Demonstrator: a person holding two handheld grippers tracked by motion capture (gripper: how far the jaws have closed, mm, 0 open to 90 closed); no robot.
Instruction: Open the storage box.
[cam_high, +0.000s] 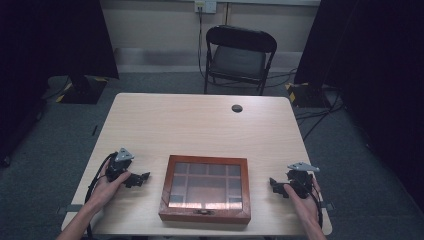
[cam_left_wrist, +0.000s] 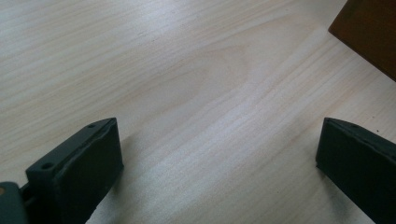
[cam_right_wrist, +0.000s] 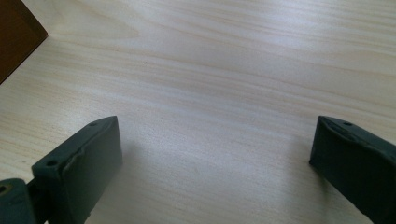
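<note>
A brown wooden box (cam_high: 206, 188) with a glass lid divided into panes lies shut near the table's front edge, its small clasp facing the person. My left gripper (cam_high: 141, 178) rests on the table to the box's left, held by a hand, jaws wide apart with only bare wood between them. My right gripper (cam_high: 276, 186) rests to the box's right, also open and empty. A corner of the box (cam_left_wrist: 373, 32) shows at the upper right of the left gripper view, and a corner of the box (cam_right_wrist: 16, 39) at the upper left of the right gripper view.
The light wooden table (cam_high: 200, 125) has a round dark cable hole (cam_high: 237, 108) near its far edge. A black folding chair (cam_high: 239, 57) stands behind the table. Dark curtains hang at both sides, and cables lie on the grey floor.
</note>
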